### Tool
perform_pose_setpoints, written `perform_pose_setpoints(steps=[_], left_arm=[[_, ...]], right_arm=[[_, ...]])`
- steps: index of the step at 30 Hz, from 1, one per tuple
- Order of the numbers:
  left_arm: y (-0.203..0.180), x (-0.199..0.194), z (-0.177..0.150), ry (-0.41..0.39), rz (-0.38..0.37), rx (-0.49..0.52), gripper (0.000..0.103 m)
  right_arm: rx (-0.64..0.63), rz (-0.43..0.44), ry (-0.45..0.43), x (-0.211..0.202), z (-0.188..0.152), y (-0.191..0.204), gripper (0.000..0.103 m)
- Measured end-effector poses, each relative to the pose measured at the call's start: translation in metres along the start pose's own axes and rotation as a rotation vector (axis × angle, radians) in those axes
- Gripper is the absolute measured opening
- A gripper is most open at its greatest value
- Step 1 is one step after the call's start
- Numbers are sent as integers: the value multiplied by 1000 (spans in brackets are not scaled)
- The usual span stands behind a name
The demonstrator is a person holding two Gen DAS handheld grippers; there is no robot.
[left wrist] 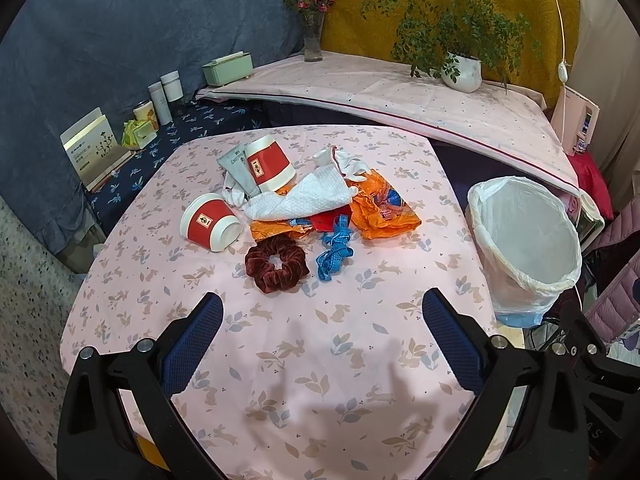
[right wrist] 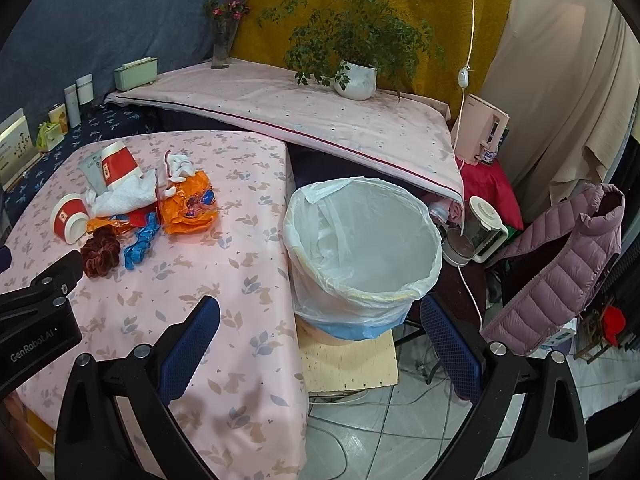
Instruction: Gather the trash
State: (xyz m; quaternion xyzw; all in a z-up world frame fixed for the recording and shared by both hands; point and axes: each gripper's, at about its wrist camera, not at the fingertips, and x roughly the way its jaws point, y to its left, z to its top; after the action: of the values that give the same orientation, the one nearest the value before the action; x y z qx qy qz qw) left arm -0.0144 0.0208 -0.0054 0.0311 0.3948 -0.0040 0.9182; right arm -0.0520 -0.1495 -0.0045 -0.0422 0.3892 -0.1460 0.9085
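- Gaping wide at the frame bottom, the left gripper [left wrist: 322, 312] and right gripper [right wrist: 320, 316] grasp nothing.
- Mid-frame, the scrunchie [left wrist: 276, 266] and paper cups [left wrist: 210, 222] lie amid wrappers [left wrist: 384, 206] on the table [left wrist: 280, 380].
- Right of it stands the lined bin [left wrist: 528, 240].

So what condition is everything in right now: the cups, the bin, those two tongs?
Left tongs: open, holding nothing.
Right tongs: open, holding nothing.
Near cup: tipped on its side.
Far cup: tilted on the pile.
Bin: upright, lined with a bag, nothing visible inside.
Orange bag: crumpled on the table.
Paper towel: crumpled.
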Motion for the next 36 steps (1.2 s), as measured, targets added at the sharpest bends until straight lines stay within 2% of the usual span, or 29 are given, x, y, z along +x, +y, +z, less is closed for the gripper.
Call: perform_pose_setpoints(steps=[9,36], left_arm=[[-11,-1,10,-19,-19,18,95],[-26,0,10,-25,-31,27,95]], right_arm=[[33,-15,-9,4,4,-12,96],[56,-29,-11,9,3,-19,96]])
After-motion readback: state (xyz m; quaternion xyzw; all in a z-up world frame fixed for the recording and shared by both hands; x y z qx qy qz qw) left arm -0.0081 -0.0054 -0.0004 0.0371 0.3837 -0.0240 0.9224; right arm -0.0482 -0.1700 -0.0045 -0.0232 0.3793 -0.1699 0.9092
